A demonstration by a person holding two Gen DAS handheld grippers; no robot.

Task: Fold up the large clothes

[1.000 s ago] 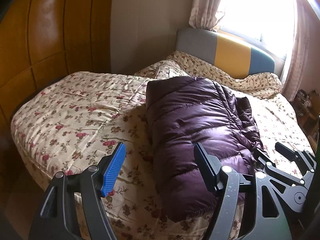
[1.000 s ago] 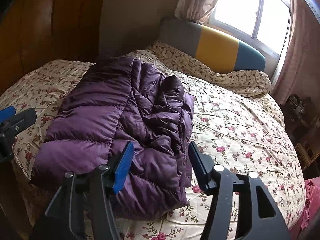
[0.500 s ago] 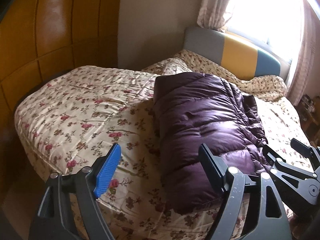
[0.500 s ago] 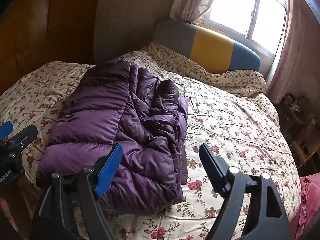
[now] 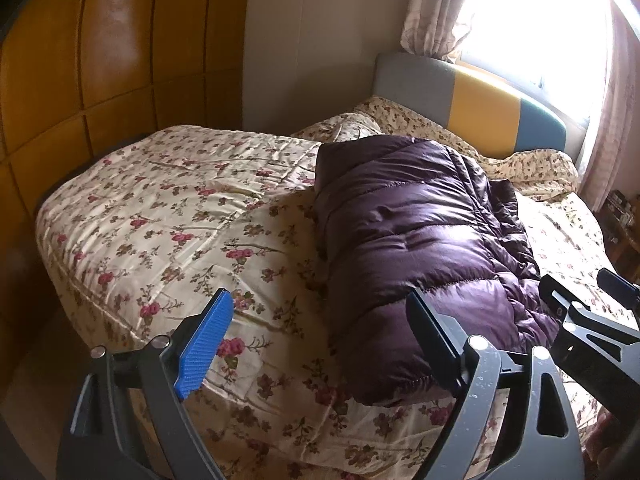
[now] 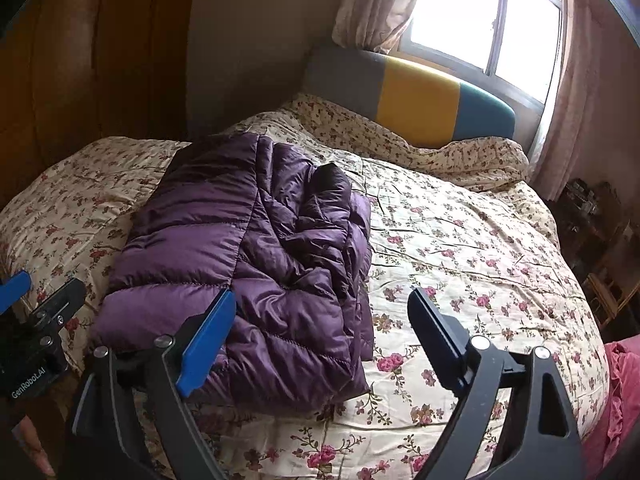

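Observation:
A purple puffer jacket [image 5: 416, 240] lies folded into a long bundle on the floral bedspread [image 5: 168, 216]; it also shows in the right wrist view [image 6: 248, 256]. My left gripper [image 5: 316, 332] is open and empty, held above the bed's near edge, left of the jacket's near end. My right gripper [image 6: 320, 320] is open and empty, held above the jacket's near right corner. The right gripper shows at the right edge of the left wrist view [image 5: 580, 312]. The left gripper shows at the left edge of the right wrist view [image 6: 36, 312].
A grey, yellow and teal headboard [image 6: 416, 96] stands at the far end under a bright window [image 6: 480, 20] with curtains. Wooden wardrobe panels [image 5: 100, 60] line the left wall. A cluttered shelf [image 6: 592, 216] stands right of the bed. Pink fabric [image 6: 620, 400] lies at the lower right.
Both grippers have drawn back and up from the jacket, staying open. The jacket has not moved.

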